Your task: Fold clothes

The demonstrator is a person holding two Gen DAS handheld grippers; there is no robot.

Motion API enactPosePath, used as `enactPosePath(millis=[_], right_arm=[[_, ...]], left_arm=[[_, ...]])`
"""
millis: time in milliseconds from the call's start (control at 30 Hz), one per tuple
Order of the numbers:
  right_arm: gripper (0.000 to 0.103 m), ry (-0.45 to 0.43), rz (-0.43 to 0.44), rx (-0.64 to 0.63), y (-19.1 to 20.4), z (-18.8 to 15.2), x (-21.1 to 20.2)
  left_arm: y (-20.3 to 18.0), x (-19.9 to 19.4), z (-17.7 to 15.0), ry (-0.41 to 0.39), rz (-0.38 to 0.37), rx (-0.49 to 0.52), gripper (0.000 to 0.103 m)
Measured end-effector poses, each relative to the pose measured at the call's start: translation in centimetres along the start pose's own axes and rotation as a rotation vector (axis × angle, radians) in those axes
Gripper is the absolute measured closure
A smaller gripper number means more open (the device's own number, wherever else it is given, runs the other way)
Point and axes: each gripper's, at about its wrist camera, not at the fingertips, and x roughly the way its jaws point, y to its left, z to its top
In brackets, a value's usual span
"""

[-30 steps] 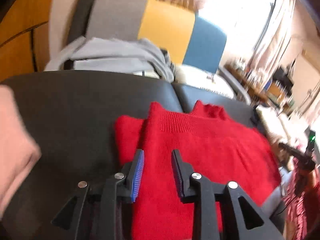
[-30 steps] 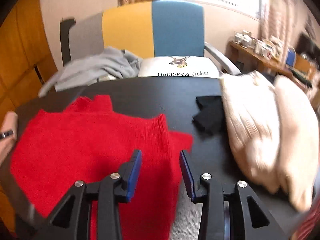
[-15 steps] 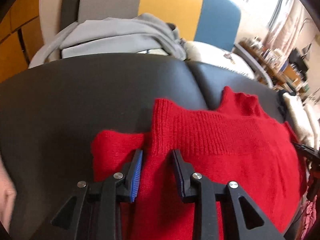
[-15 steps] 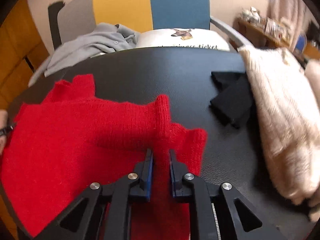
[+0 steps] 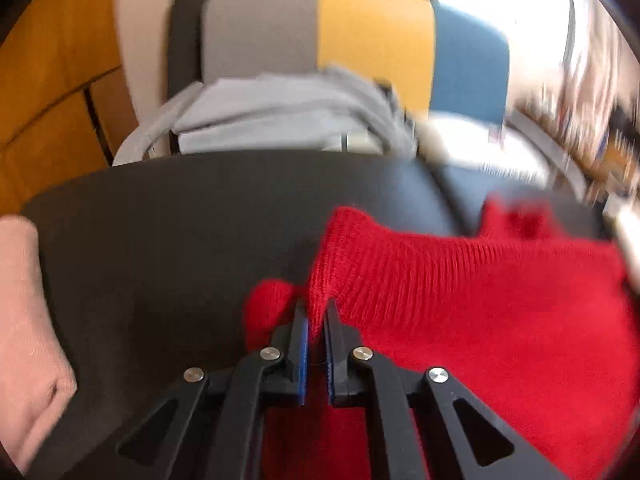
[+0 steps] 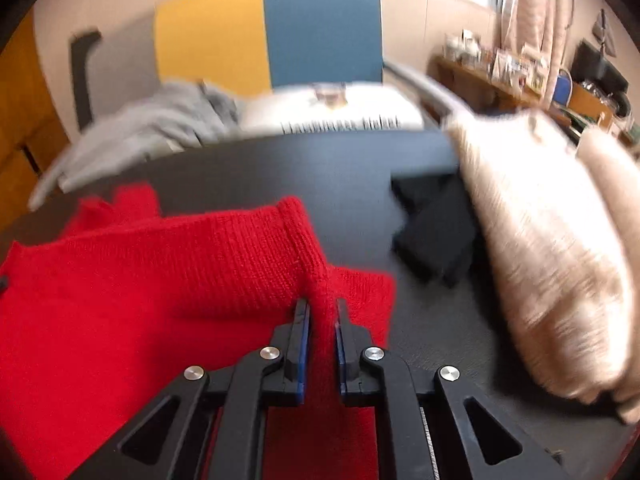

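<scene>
A red knitted sweater [image 5: 480, 312] lies spread on the black table [image 5: 180, 240]. My left gripper [image 5: 315, 308] is shut on the sweater's left edge, and the pinched fold rises off the table. In the right wrist view the same red sweater [image 6: 160, 280] fills the lower left. There my right gripper [image 6: 321, 308] is shut on its right edge, with a ridge of knit standing up between the blue pads. A folded part of the sweater lies flat beside each gripper.
A pink garment [image 5: 24, 320] sits at the table's left edge. A cream sweater [image 6: 552, 248] and a black folded cloth [image 6: 436, 232] lie on the right. Behind the table stands a grey, yellow and blue chair [image 5: 360, 40] with grey clothing [image 5: 280, 116] and a white printed item [image 6: 332, 116].
Both grippers came down onto the sweater and shut on its edges, the right one first. The pinched edges now lift off the table.
</scene>
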Motion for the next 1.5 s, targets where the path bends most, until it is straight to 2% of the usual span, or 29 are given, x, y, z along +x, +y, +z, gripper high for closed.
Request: enactPosePath(millis=[67,100,167,267,300,367,400,467,533,600,633,667,700,767,867,1000,1067,1133,1200,1333,1367,1433,1500], right_arm=[[0.089,0.001,-0.002,0.017,-0.1,-0.4,0.5],[0.084,-0.005,-0.006,0.025,-0.2,-0.3,-0.2],[0.082,-0.025,-0.012,0.038,-0.4,-0.2,-1.7],[0.079,-0.148,0.01,0.003,0.7,-0.7,-5.8],[0.079,-0.144,0.037,-0.036,1.6,-1.0,-6.2],[0.079,-0.114,0.082,-0.096,3.1,-1.8,-6.3],[0.079,-0.077,0.099,-0.08,3.1,-2.2,-5.7],[0.079,-0.012,0.13,-0.043,2.9,-3.0,-4.5],[0.08,-0.014,0.142,0.035,1.0,-3.5,-5.1],[0.082,-0.016,0.154,0.112,-0.9,-3.9,-5.6],[0.079,-0.017,0.159,0.151,-1.8,-4.2,-5.9],[0.071,-0.018,0.165,0.189,-2.8,-4.4,-6.2],[0.042,-0.021,0.17,0.225,-3.7,-4.7,-6.5],[0.014,-0.032,0.166,0.27,-5.0,-5.4,-7.4],[0.015,0.014,0.222,0.289,-6.0,-6.2,-7.1],[0.021,0.078,0.234,0.273,-5.3,-6.9,-4.8],[0.023,0.068,0.238,0.273,-5.1,-6.9,-4.1],[0.038,0.067,0.286,0.28,-4.4,-6.6,-3.6],[0.073,0.071,0.335,0.291,-3.6,-6.3,-3.2],[0.078,0.08,0.357,0.338,-3.4,-6.8,-2.7],[0.079,0.08,0.357,0.342,-3.3,-6.8,-2.7],[0.08,0.084,0.359,0.342,-3.4,-6.8,-2.6],[0.081,0.09,0.371,0.359,-3.7,-6.6,-2.4]], left_arm=[[-0.4,-0.6,0.0,-0.014,0.007,0.017,0.095],[-0.2,-0.9,0.1,-0.01,-0.001,0.013,0.091],[0.4,-2.2,0.3,-0.028,0.032,-0.013,0.088],[0.6,-4.9,-0.3,-0.102,-0.015,-0.105,0.087],[0.6,-5.8,-0.5,-0.128,-0.033,-0.137,0.086],[-0.9,-5.2,-1.3,-0.086,-0.073,-0.091,0.086],[-1.8,-4.7,-1.7,-0.058,-0.093,-0.06,0.086],[-3.7,-2.9,-3.2,-0.008,-0.057,0.036,0.085],[-4.1,-4.0,-4.3,-0.041,-0.043,0.033,0.084],[-3.5,-4.5,-4.6,-0.027,-0.073,-0.006,0.084],[-3.3,-4.9,-4.8,-0.022,-0.088,-0.018,0.084],[-3.1,-5.1,-5.1,-0.021,-0.094,-0.02,0.084],[-2.9,-5.4,-5.5,-0.022,-0.096,-0.02,0.084],[-2.7,-5.9,-6.2,-0.025,-0.098,-0.019,0.084],[-2.6,-6.6,-6.7,-0.023,-0.101,-0.035,0.084],[-2.5,-7.5,-7.0,-0.014,-0.112,-0.067,0.084],[-3.0,-8.9,-7.1,-0.028,-0.17,-0.083,0.084],[-5.0,-10.7,-7.2,-0.056,-0.234,-0.056,0.084],[-8.1,-12.1,-7.4,-0.077,-0.312,0.017,0.084],[-13.5,-14.0,-8.4,-0.083,-0.455,0.123,0.087],[-14.7,-14.3,-8.8,-0.087,-0.465,0.151,0.095],[-17.0,-13.9,-9.8,-0.053,-0.477,0.221,0.096],[-18.2,-12.6,-10.9,-0.014,-0.465,0.242,0.097]])
